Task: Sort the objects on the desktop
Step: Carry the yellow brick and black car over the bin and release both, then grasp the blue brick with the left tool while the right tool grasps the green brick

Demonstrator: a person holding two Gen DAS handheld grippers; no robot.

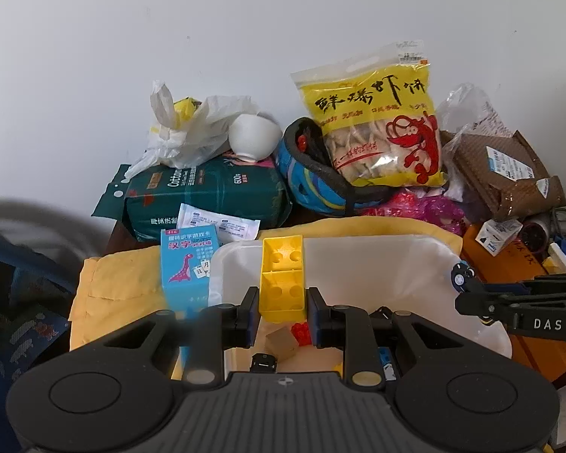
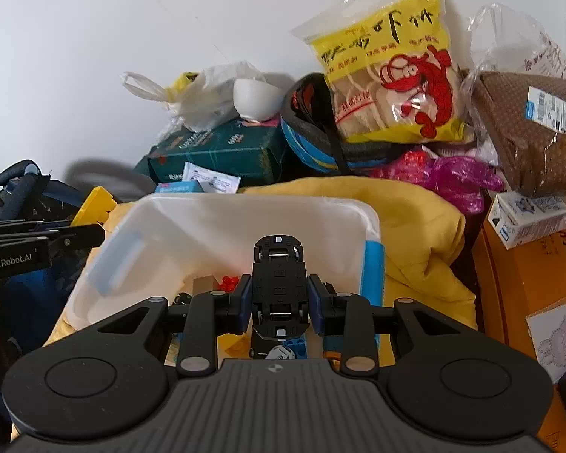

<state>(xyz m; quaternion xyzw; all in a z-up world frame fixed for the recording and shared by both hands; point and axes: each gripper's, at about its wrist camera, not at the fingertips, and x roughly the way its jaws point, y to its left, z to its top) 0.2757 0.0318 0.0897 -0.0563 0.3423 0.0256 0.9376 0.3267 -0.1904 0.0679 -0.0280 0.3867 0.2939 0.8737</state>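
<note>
My left gripper (image 1: 281, 311) is shut on a yellow building block (image 1: 282, 277), hollow underside facing the camera, held above a white plastic bin (image 1: 377, 260). My right gripper (image 2: 280, 302) is shut on a black toy car (image 2: 279, 283), chassis up, over the same white bin (image 2: 222, 219), which has blue handles. Small toys lie on the bin floor: a red piece (image 2: 228, 283), a tan cube (image 1: 282, 343), a little black car (image 1: 263, 362). The right gripper with the car shows at the right of the left wrist view (image 1: 468, 283); the left gripper with its yellow block (image 2: 94, 204) shows at the left of the right wrist view.
The bin rests on a yellow cloth (image 2: 415, 219). Behind it are a green cotton-pad pack (image 1: 207, 192), a white bowl (image 1: 253, 137), a blue helmet (image 1: 313, 185), a yellow shrimp-cracker bag (image 1: 381, 120), a brown parcel (image 1: 505, 173) and a blue card box (image 1: 186, 260). An orange box (image 2: 528, 283) lies right.
</note>
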